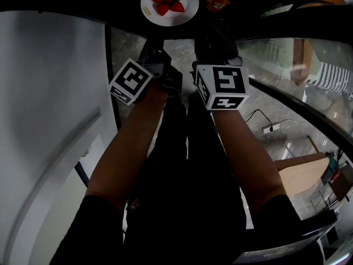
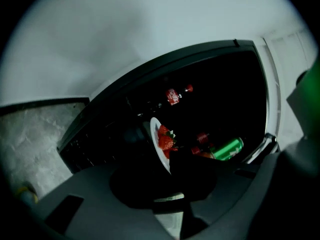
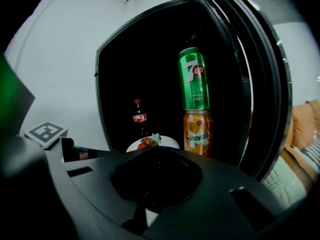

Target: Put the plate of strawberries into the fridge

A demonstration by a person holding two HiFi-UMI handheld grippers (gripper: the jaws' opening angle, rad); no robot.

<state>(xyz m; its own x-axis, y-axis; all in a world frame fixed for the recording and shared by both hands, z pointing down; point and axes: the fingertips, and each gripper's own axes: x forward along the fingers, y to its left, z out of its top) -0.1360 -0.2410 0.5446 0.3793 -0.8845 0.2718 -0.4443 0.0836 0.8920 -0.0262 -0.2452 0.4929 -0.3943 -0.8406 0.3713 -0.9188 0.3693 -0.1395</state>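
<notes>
A white plate (image 1: 187, 9) of strawberries (image 1: 165, 1) is inside the dark fridge, at the top of the head view. My left gripper (image 1: 157, 42) is just below it, rolled on its side. In the left gripper view the plate (image 2: 155, 133) shows edge-on, and its near rim runs in between the dark jaws of my left gripper (image 2: 170, 176), which look shut on it. My right gripper (image 1: 216, 40) hovers beside it at the fridge mouth. From the right gripper view the plate (image 3: 169, 143) looks level. The right gripper (image 3: 155, 184) itself is lost in shadow.
Inside the fridge a green 7up can (image 3: 194, 79) stands on an orange Mirinda can (image 3: 197, 131) to the plate's right, with a cola bottle (image 3: 138, 118) behind. The open fridge door (image 3: 265, 84) curves along the right. A white panel (image 1: 49, 93) flanks the left.
</notes>
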